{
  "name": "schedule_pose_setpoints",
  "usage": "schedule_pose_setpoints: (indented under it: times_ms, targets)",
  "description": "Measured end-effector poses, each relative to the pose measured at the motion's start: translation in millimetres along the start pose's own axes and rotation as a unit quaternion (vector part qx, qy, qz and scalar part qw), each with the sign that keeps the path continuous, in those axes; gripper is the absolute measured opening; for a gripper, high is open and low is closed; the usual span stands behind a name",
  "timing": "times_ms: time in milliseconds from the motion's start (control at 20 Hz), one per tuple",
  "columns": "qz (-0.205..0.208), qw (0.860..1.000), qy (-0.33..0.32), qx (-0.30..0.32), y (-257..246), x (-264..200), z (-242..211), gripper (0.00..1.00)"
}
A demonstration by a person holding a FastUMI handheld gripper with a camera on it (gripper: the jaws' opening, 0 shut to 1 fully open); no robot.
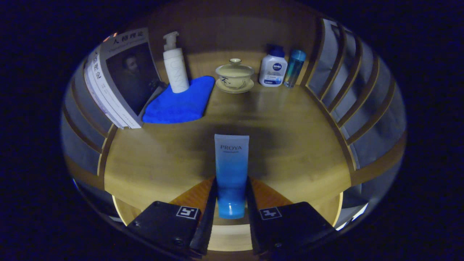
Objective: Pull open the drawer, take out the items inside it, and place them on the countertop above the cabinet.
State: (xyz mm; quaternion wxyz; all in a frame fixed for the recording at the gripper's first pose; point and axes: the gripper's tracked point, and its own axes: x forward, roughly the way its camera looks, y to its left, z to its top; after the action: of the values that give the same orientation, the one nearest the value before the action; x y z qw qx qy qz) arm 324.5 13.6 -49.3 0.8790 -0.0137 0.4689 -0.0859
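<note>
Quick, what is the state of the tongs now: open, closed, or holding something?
Tongs: closed on the blue tube, one finger pressing each side, above the wooden countertop.

Count of things on the bench, by kind

One tube (231, 170), lower centre, pressed between both fingers of the one tool (232, 208). One pump bottle (175, 67), upper left. One blue cloth (179, 103) under it. One stack of books (116, 78), far left; number of books cannot be told. One lidded cup (235, 74) on one saucer (235, 88), upper centre. Two small bottles, upper right: one white (273, 69), one teal (294, 68).
</note>
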Motion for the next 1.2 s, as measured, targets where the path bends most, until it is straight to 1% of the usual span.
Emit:
schedule_pose_setpoints:
  times_ms: [150,200,250,300,400,550,600,700,750,850,950,1050,1200]
  targets:
    - [0.010,1.000,-0.019,0.013,-2.9,-0.4,2.2,0.51]
    - [0.012,0.999,-0.030,0.021,-5.9,-3.8,3.1,0.56]
    - [0.024,0.998,-0.039,0.033,-5.0,-8.0,5.7,0.61]
    - [0.033,0.997,-0.048,0.043,-2.1,-13.9,3.6,0.64]
    - [0.051,0.995,-0.072,0.051,0.0,-29.8,0.1,0.65]
    - [0.078,0.989,-0.118,0.039,4.2,-53.9,-11.7,0.67]
    - [0.080,0.987,-0.136,0.039,2.9,-65.2,-19.2,0.68]
    - [0.090,0.981,-0.169,0.030,5.4,-85.0,-35.9,0.80]
    - [0.092,0.977,-0.190,0.017,5.5,-94.6,-44.2,0.81]
    - [0.097,0.964,-0.249,0.006,5.8,-117.7,-58.3,0.81]
    - [0.103,0.950,-0.294,0.001,5.8,-141.4,-81.1,0.82]
    - [0.110,0.933,-0.342,-0.005,7.3,-165.7,-99.6,0.99]
    - [0.103,0.911,-0.399,-0.006,2.2,-186.0,-126.8,1.00]
